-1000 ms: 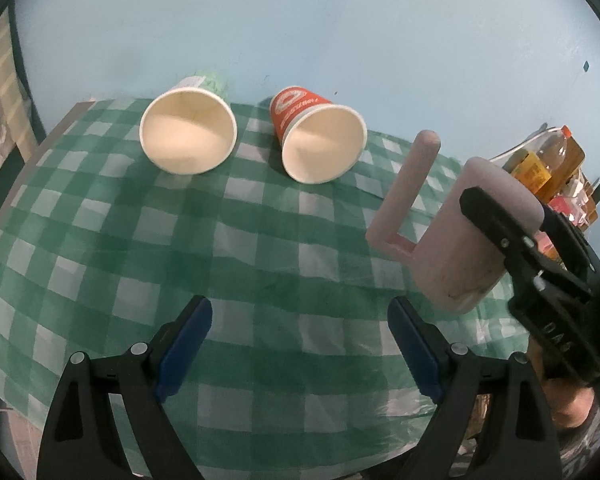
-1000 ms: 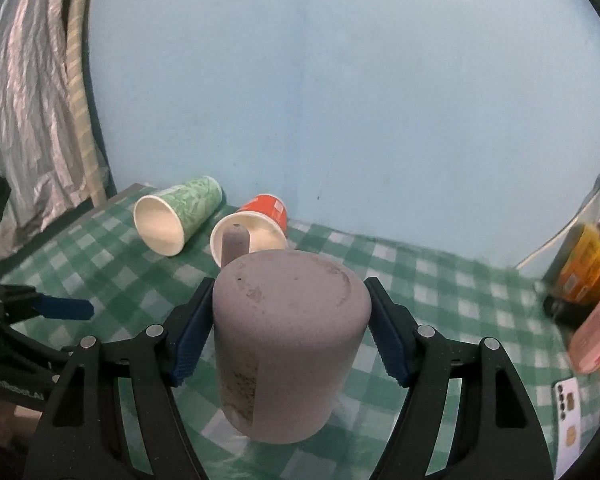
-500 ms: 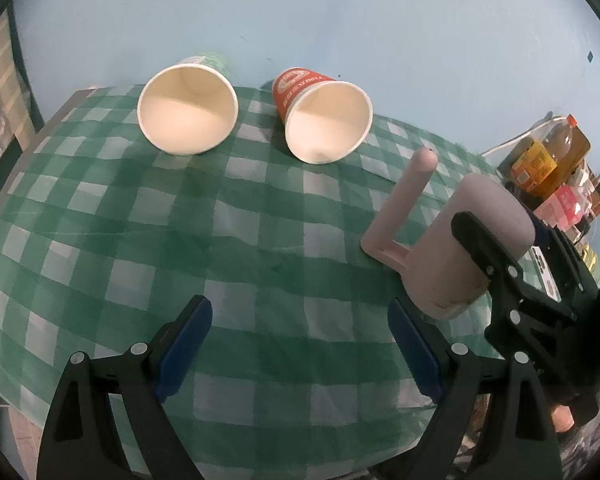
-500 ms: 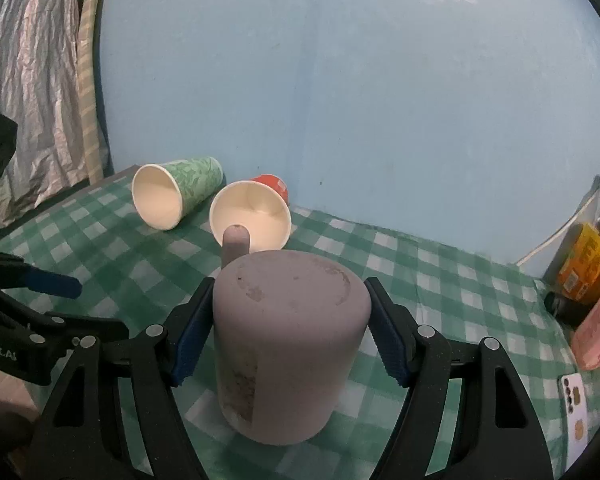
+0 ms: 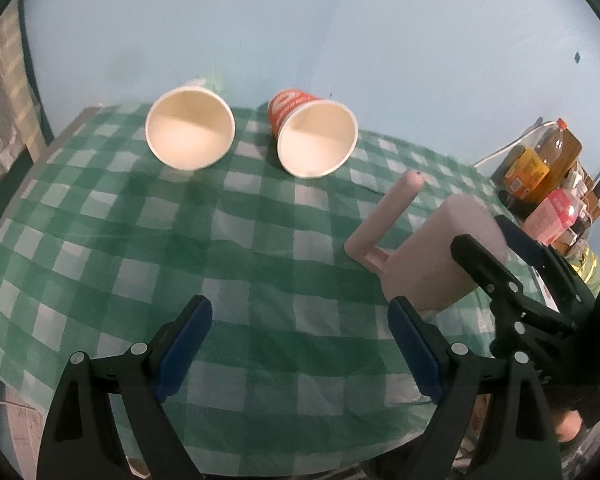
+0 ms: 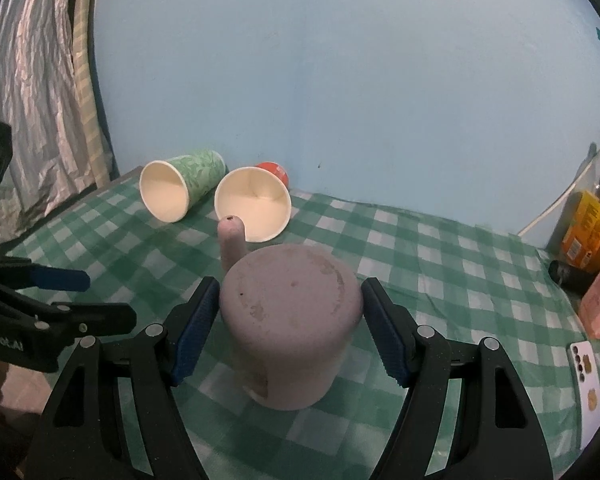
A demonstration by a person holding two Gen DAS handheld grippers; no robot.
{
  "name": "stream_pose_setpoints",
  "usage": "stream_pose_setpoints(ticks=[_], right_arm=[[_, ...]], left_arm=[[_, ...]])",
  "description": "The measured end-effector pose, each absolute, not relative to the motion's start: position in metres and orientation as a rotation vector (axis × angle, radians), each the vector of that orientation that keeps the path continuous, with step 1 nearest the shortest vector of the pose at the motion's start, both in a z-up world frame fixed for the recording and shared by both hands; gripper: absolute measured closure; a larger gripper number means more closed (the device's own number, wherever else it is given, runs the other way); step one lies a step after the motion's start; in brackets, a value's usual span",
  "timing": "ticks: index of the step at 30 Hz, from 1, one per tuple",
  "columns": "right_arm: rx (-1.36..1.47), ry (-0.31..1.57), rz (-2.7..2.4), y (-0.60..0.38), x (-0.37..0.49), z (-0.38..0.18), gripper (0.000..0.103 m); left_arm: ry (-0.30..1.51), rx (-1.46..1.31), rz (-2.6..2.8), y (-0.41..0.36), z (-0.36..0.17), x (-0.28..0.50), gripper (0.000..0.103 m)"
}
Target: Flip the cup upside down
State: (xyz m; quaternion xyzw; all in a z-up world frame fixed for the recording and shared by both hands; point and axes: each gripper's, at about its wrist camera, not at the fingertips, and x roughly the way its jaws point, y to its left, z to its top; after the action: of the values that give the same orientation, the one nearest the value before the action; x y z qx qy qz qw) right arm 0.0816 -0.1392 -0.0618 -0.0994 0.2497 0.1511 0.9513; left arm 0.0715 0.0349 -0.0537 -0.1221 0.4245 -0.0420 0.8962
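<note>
Only a partial "Robot.AI" is readable, on the left gripper (image 6: 66, 278).

The pink cup (image 6: 292, 332) has come down and now sits bottom-up on the checked cloth (image 6: 440, 264). The blue pads (image 6: 384, 332) of the right gripper (image 6: 290, 334) have moved apart and no longer squeeze it.

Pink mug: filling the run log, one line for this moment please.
pink mug: upside down on tablecloth | right gripper: open, straddling it | left gripper: open, empty
</note>
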Motion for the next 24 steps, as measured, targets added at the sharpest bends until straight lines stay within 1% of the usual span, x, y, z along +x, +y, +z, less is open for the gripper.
stream_pose_setpoints(ticks=[2,4,9,13,17,24], right_arm=[[-0.185,0.507,0.311,-0.141,0.077,-0.057,0.027],[-0.173,0.498,0.309,-0.144,0.072,-0.053,0.021],[-0.142,0.468,0.288,-0.152,0.060,-0.042,0.020],[-0.117,0.469,0.264,-0.159,0.052,-0.034,0.019],[-0.119,0.451,0.249,-0.163,0.041,-0.028,0.015],[-0.098,0.374,0.202,-0.175,0.017,-0.012,0.014]], left_arm=[[0.846,-0.240,-0.077,0.033,-0.050,0.064,0.012],[0.804,-0.221,-0.060,0.031,-0.045,0.056,0.012],[0.679,-0.146,-0.035,0.021,-0.033,0.034,0.011],[0.578,-0.105,-0.034,0.014,-0.020,0.021,0.000],[0.498,-0.065,-0.053,0.005,-0.007,0.007,0.000],[0.406,-0.045,-0.057,-0.001,0.003,-0.010,0.000]])
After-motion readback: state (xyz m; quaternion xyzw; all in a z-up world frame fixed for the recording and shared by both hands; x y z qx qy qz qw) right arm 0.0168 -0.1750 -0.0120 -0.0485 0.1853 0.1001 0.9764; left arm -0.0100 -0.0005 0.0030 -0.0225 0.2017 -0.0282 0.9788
